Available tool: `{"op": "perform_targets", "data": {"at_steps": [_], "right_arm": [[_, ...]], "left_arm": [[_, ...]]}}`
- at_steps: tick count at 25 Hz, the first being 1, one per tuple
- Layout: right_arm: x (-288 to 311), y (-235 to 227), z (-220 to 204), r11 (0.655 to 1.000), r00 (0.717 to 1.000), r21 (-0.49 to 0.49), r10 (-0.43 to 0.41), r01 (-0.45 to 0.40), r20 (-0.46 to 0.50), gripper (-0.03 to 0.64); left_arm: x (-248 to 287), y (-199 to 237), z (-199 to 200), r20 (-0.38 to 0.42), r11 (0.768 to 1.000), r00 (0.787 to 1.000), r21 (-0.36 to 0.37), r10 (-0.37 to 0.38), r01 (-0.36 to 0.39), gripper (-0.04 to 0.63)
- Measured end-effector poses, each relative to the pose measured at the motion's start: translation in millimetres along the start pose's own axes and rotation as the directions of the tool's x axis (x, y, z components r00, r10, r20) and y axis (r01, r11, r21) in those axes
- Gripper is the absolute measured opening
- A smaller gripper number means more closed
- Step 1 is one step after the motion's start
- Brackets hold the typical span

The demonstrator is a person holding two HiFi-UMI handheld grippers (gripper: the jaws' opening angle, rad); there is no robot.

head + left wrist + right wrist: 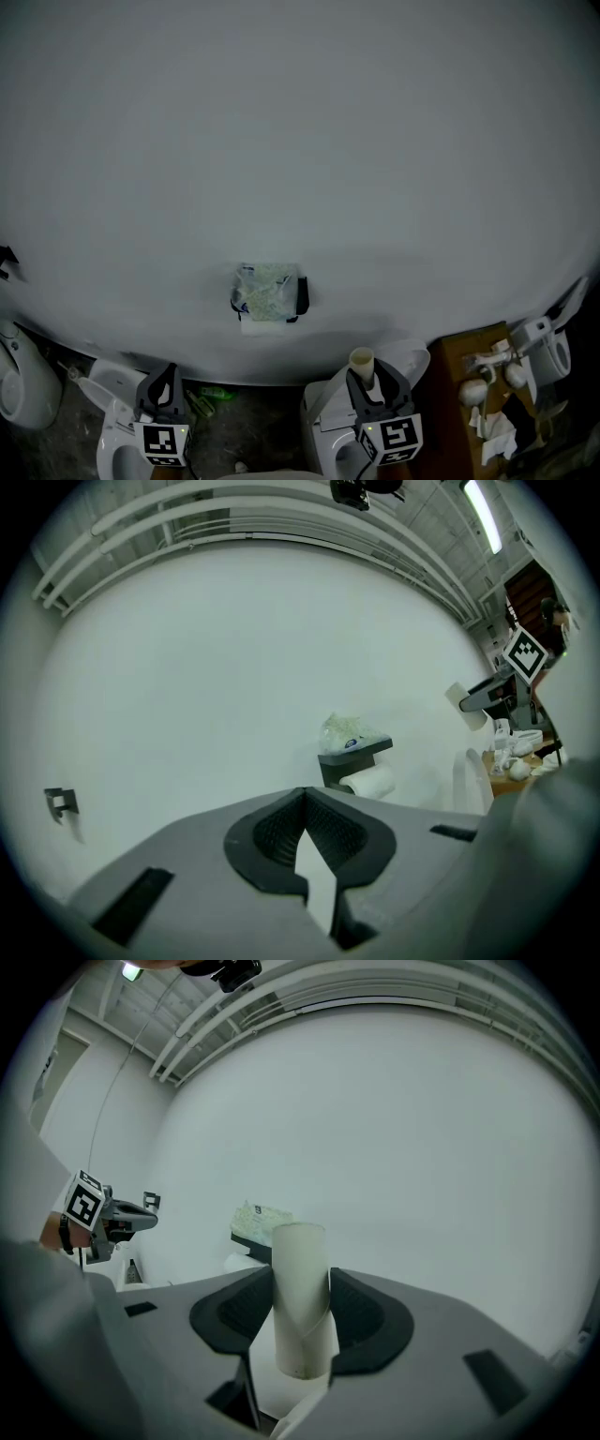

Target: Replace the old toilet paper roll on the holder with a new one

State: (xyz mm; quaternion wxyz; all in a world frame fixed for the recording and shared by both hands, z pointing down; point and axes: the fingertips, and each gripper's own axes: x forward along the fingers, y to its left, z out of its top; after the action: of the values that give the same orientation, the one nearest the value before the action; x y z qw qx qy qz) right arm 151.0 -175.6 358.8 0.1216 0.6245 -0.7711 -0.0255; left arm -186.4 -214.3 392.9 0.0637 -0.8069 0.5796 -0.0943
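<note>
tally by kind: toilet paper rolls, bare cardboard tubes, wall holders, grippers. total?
toilet paper roll: 1
cardboard tube: 1
wall holder: 1
grippers: 2 (left gripper, right gripper)
total: 5

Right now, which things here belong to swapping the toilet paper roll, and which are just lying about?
Job in hand:
plain cardboard tube, gripped by the right gripper
dark wall holder
white paper roll hanging under it
left gripper, shut and empty

Lying about:
clear plastic packet on top of the holder
brown wooden table with small white items
small green object
</note>
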Motion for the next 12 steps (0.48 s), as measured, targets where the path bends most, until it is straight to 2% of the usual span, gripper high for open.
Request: {"op": "perform_targets", "data": {"at_steps": [3, 12], "right_arm": [[-5, -1, -1, 1.000, 1.000, 0.004, 0.002, -0.002, 0.001, 0.187], [-18, 3, -3, 1.000, 1.000, 0.028, 0.001, -0.001, -0.005, 0.187]], "left_arm": [[-19, 8, -6, -0.006, 0.999, 0.999, -0.010, 0.031, -0.031, 0.006], [-41, 7, 4, 0.008, 0.999, 0.999, -0.019, 0.045, -0.045, 0.006]]}}
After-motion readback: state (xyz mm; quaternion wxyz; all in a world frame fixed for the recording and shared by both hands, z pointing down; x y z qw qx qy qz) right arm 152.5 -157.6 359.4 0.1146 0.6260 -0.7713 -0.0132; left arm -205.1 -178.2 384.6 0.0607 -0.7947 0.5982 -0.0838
